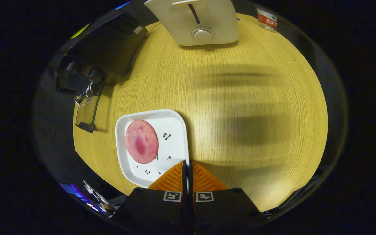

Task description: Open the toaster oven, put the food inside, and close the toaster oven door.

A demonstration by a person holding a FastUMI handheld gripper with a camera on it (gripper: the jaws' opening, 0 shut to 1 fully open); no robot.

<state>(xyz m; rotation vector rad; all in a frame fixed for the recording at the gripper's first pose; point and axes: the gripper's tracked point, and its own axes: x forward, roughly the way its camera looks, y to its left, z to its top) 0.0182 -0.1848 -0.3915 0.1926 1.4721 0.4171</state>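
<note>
A round pink slice of meat (141,141) lies flat on a white square plate (175,130) with small cherry prints, on the round wooden table (240,114). My gripper (187,162) is shut, fingers pressed together with nothing between them, its tips just over the plate's near right edge; the slice is ahead and to the left of them. A black toaster oven (109,45) stands at the table's far left edge. Its glass door (86,112) seems to hang open toward the plate.
A white appliance (204,23) with a round dial stands at the far side of the table. A plastic bottle (267,19) with a red label is to its right. Bare wood stretches ahead and right of the fingers.
</note>
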